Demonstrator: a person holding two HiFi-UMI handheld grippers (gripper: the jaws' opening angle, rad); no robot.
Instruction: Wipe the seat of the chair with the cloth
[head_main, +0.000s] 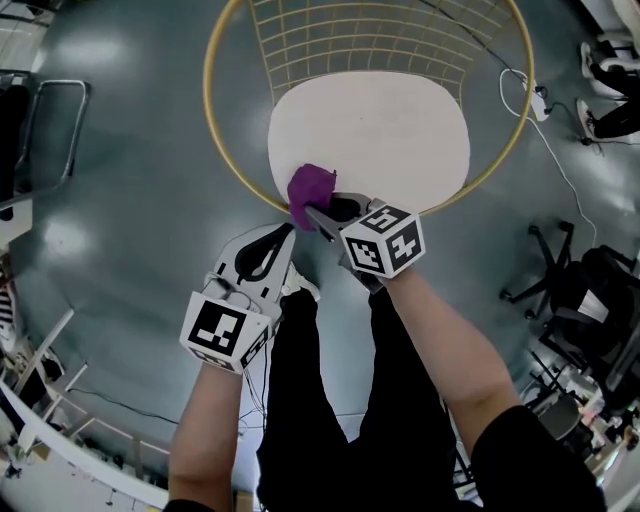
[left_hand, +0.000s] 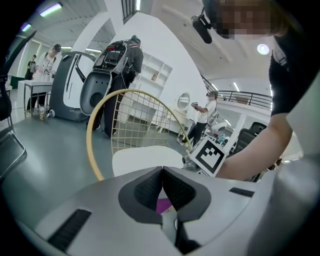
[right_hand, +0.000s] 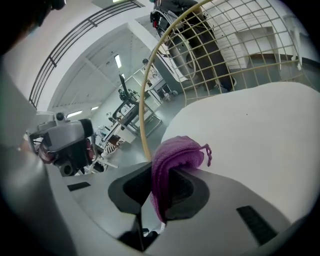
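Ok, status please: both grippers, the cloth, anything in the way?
Right gripper shut on cloth, at seat's near edge. Left gripper shut, empty, short of the seat. Nothing lying on seat.

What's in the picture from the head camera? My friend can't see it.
Seen from above, the right gripper pinches a purple cloth at the near edge of a white chair seat ringed by a gold wire frame. The left gripper hangs shut beside it, empty.

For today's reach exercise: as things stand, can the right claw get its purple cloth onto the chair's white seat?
Probably yes. The right claw, shut on the purple cloth, sits at the near edge of the white seat; the left claw hangs aside, and nothing stands between.
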